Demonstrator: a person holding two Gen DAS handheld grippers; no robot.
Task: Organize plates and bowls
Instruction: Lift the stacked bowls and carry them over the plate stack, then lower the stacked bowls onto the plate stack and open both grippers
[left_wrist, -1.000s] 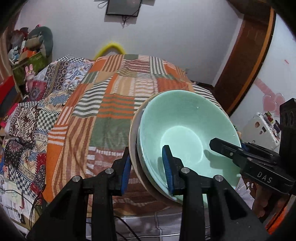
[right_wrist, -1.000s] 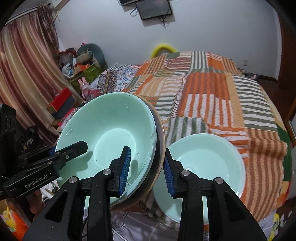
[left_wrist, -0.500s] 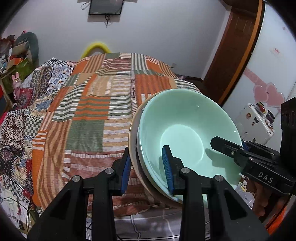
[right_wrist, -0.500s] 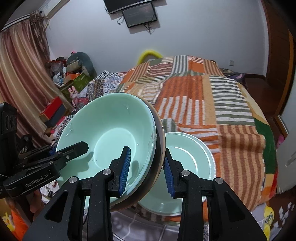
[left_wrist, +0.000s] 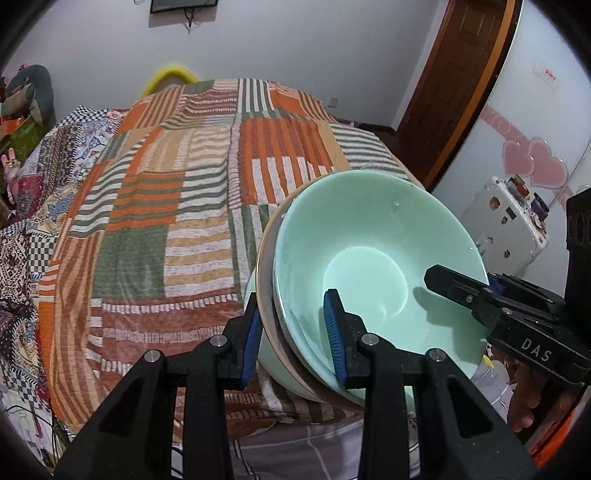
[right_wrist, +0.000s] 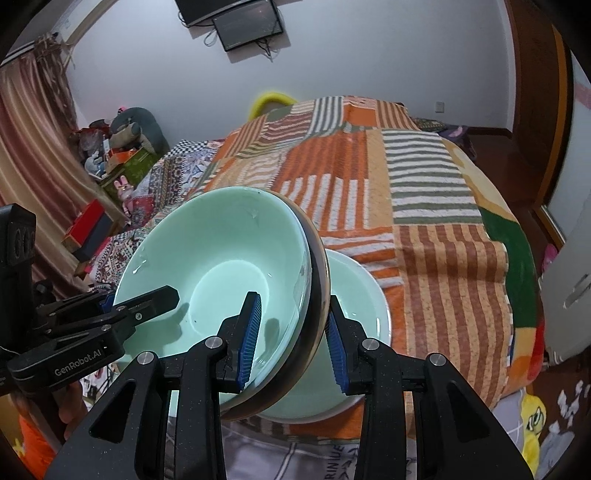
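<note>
A stack of a mint green bowl (left_wrist: 369, 251) nested in a beige, dark-rimmed bowl (left_wrist: 266, 295) is held in the air between both grippers. My left gripper (left_wrist: 293, 336) is shut on the stack's left rim. My right gripper (right_wrist: 291, 332) is shut on its right rim (right_wrist: 317, 280). Each gripper shows in the other's view, the right one (left_wrist: 491, 306) and the left one (right_wrist: 110, 314). A second mint green bowl (right_wrist: 354, 295) sits on the bed's near edge, directly below and partly hidden by the stack; a sliver shows in the left view (left_wrist: 267, 358).
The bed carries an orange, green and cream striped patchwork blanket (left_wrist: 177, 192). A white appliance (left_wrist: 506, 229) and a wooden door (left_wrist: 461, 81) stand to the right. Boxes and toys (right_wrist: 118, 162) pile up at the left by a curtain (right_wrist: 33, 155).
Both grippers carried the stack toward the second bowl, which now lies directly under it and is more hidden. The grips have not changed.
</note>
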